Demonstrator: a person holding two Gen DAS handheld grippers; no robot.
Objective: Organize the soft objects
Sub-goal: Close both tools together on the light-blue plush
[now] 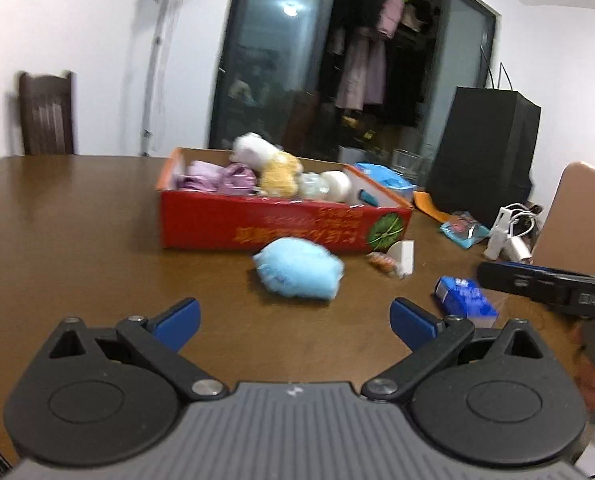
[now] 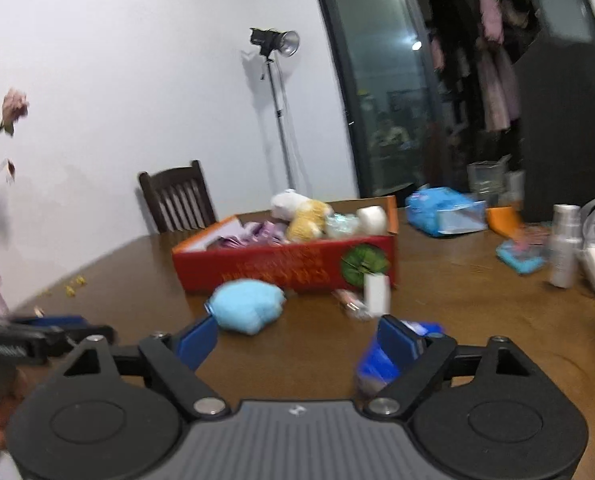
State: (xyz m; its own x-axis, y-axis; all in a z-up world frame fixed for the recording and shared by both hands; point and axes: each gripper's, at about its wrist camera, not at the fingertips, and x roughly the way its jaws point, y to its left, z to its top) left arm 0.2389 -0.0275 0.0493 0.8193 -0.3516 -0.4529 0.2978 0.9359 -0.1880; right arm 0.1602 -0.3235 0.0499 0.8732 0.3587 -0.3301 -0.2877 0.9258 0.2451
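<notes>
- Blue plush toy (image 1: 298, 268) is seen on the wooden table (image 1: 77, 220), ahead of the left gripper (image 1: 295, 318), before the red box (image 1: 281, 226).
- Both claws, including the right gripper (image 2: 297, 340), are spread apart, empty.
- Judged light, squashy; best pinched across its middle.

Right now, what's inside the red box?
The red cardboard box holds purple cloth, a white plush, a yellow plush and a white roll; anything underneath is hidden.

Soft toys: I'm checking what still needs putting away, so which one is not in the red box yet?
The light blue plush, lying on the table in front of the red box. The white and yellow toys are inside it.
</notes>
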